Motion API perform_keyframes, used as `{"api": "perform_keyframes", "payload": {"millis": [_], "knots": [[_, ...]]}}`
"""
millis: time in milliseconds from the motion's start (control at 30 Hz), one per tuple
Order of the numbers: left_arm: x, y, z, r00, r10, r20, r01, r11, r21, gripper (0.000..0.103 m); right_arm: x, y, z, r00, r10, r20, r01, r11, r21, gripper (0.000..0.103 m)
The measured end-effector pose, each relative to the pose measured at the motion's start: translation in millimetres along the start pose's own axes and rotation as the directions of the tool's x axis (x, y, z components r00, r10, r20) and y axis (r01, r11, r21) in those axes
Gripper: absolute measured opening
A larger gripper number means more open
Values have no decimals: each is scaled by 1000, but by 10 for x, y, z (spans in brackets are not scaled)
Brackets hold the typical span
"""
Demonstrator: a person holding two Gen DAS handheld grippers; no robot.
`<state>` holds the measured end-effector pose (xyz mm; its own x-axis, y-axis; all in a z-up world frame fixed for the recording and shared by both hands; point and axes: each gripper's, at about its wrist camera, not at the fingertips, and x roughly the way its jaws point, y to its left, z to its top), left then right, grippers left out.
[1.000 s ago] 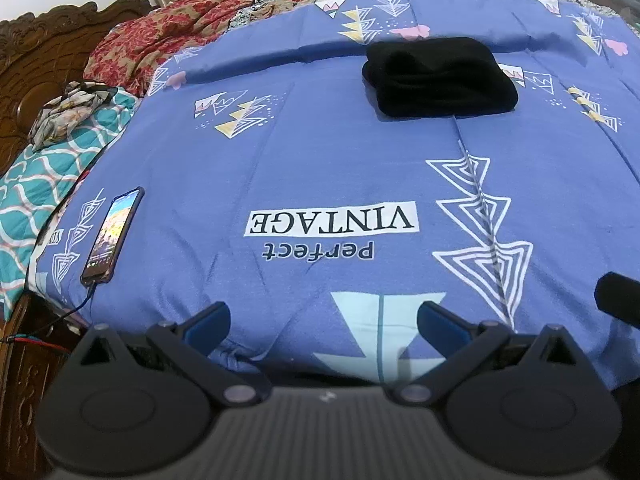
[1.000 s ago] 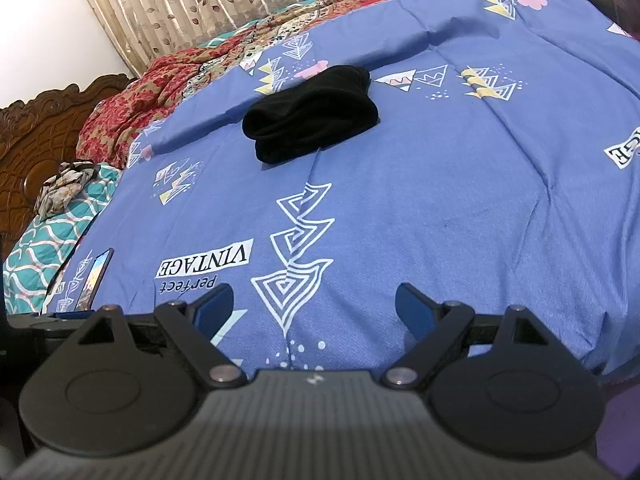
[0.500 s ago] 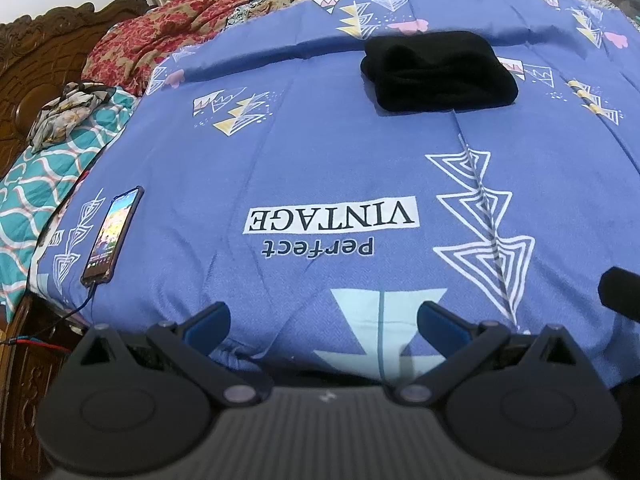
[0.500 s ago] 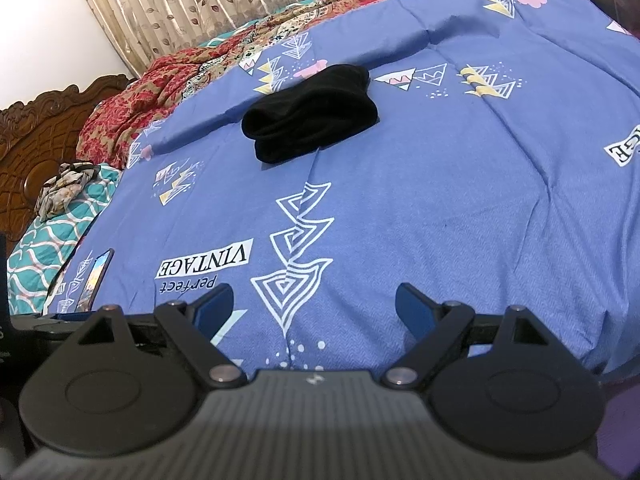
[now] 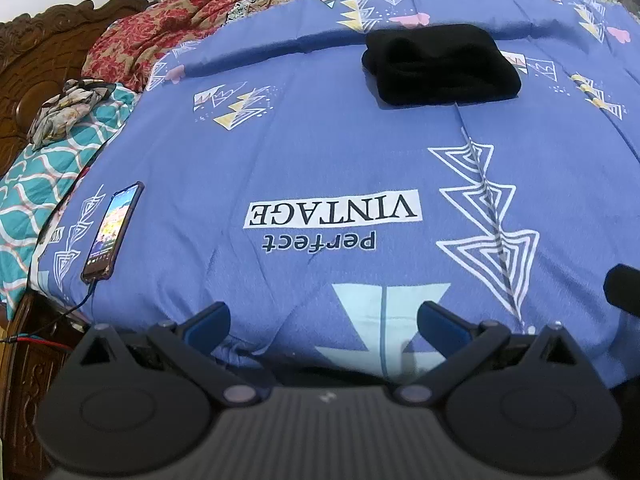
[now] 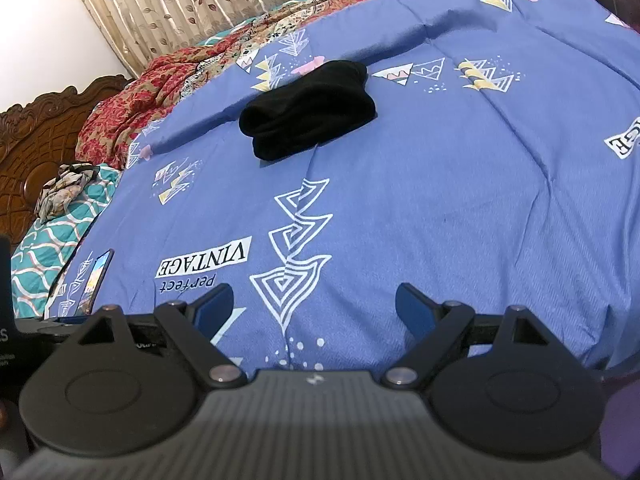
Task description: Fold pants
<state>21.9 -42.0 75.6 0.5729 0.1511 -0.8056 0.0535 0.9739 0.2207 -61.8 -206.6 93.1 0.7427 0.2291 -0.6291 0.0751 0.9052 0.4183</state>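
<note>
Pants, black and already bundled into a thick, squarish fold, lie on the blue printed bedspread well ahead of both sets of fingers; from our left gripper they sit far forward and a little to the right, and from our right gripper far forward and slightly to the left. Their near edge looks rounded and layered, the cloth too dark for us to make out seams or a waistband

We hold both grippers low at the near edge of the bed, jaws spread wide with nothing between the blue pads, and neither touches the pants

We see no box or basket in either view. A phone with a lit screen lies on the bedspread to the left of our left fingers, near the bed's left edge, a cable running from its near end over the side. Farther left lies a teal patterned cloth with a crumpled floral rag on it, against the carved wooden headboard. Beyond the pants a red patterned blanket is heaped along the far side, under a leaf-print curtain

Between our fingers and the pants the bedspread lies open and mostly smooth, with one shallow crease running forward toward the bundle
</note>
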Motion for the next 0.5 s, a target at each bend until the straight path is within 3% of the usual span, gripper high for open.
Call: {"api": "perform_keyframes", "payload": {"millis": [500], "knots": [[13,-37,-13,1000,-13,-15,13,1000,19,103,-1,-9,-16,1000,-3,5,3,1000,-1,90]]}}
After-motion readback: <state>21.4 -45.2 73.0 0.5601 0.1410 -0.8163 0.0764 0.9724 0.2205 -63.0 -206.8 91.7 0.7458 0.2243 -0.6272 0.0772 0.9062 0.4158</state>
